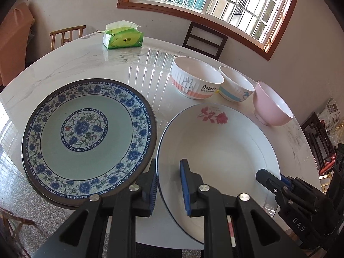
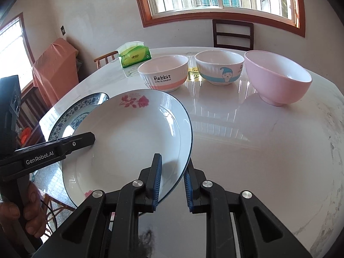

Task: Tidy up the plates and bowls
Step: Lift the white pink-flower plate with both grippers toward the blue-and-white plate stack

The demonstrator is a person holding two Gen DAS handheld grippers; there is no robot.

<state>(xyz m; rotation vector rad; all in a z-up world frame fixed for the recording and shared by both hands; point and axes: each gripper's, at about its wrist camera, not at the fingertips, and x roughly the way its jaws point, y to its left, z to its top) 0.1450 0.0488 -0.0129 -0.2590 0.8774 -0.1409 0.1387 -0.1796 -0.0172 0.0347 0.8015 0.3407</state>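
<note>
Straddling the white plate's (image 1: pixel 217 150) near rim with both the left gripper (image 1: pixel 169 185) and right gripper (image 2: pixel 172 182) spread and unclosed, we should pinch evenly, then lift it level toward the blue plate (image 1: pixel 86 133) left of us.

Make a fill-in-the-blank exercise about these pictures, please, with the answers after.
1. The round white plate with a thin blue rim carries a pink ___ print near its far edge.
2. The number of bowls standing in a row behind that plate is ___.
3. The bowl with the orange band bears the printed word ___.
4. The left gripper and the right gripper each straddle the rim of the ___ plate, jaws not closed on it.

Answers: flower; three; Rabbit; white
</note>
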